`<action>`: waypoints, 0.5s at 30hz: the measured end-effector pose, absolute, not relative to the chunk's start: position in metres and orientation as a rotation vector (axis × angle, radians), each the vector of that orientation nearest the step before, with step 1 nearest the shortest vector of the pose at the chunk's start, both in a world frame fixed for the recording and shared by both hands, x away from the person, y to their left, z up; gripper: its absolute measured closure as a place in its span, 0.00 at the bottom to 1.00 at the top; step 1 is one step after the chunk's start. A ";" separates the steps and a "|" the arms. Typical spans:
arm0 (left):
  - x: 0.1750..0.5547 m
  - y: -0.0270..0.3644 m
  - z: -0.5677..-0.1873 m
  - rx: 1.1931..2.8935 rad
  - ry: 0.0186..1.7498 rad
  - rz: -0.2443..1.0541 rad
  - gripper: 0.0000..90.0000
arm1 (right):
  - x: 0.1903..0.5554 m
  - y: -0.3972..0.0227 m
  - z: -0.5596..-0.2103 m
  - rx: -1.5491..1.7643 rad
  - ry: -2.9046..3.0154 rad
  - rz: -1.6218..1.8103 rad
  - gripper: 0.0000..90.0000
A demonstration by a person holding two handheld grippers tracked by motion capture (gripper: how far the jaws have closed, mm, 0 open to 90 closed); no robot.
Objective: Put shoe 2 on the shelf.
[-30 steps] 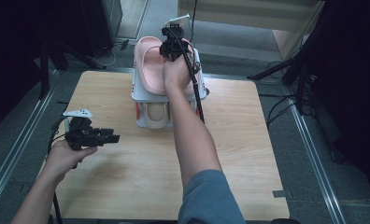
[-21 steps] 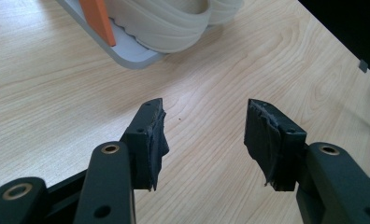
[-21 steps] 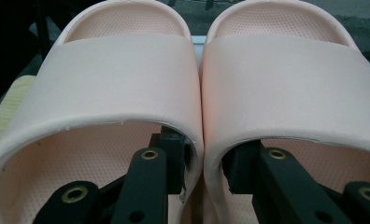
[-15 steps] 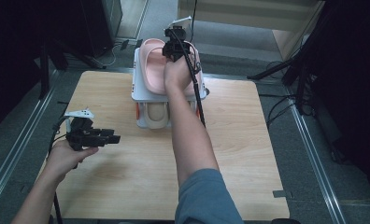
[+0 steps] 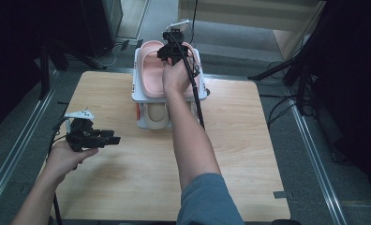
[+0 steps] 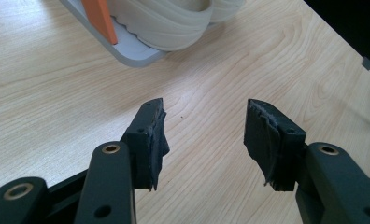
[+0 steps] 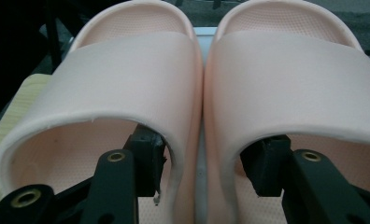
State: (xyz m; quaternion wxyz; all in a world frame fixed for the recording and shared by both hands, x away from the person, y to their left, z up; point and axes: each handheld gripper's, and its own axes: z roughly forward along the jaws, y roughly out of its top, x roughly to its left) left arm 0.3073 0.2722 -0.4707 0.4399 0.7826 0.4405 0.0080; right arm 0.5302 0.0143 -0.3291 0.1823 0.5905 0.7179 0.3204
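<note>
Right gripper view: two pink slippers (image 7: 202,88) lie side by side; right gripper (image 7: 204,163) fingers straddle their touching inner walls, apart. Left gripper (image 6: 204,135) fingers gape over bare bench (image 6: 57,93); beige slippers (image 6: 174,23) sit beyond on a grey rack (image 6: 136,53).

At twelve o'clock on the tabletop (image 5: 249,154) stands a rack (image 5: 137,96): one slipper pair (image 5: 151,75) on top (another slipper (image 5: 156,116) beneath).

A lab or studio recording bay.
Wooden table (image 5: 249,154) on grey carpet (image 5: 324,187), metal floor rails (image 5: 317,150), black curtains (image 5: 15,56), stands (image 5: 291,70) and loose cables (image 5: 277,101) around it.
</note>
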 end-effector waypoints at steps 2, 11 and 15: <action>0.307 0.272 -0.471 1.945 1.095 0.019 0.54 | 0.527 0.014 -0.328 1.661 2.025 0.918 0.60; 0.308 0.271 -0.472 1.962 1.097 0.023 0.54 | 0.510 -0.001 -0.320 1.656 2.043 1.025 0.58; 0.308 0.270 -0.472 1.964 1.098 0.024 0.54 | 0.504 -0.007 -0.318 1.650 2.063 1.054 0.58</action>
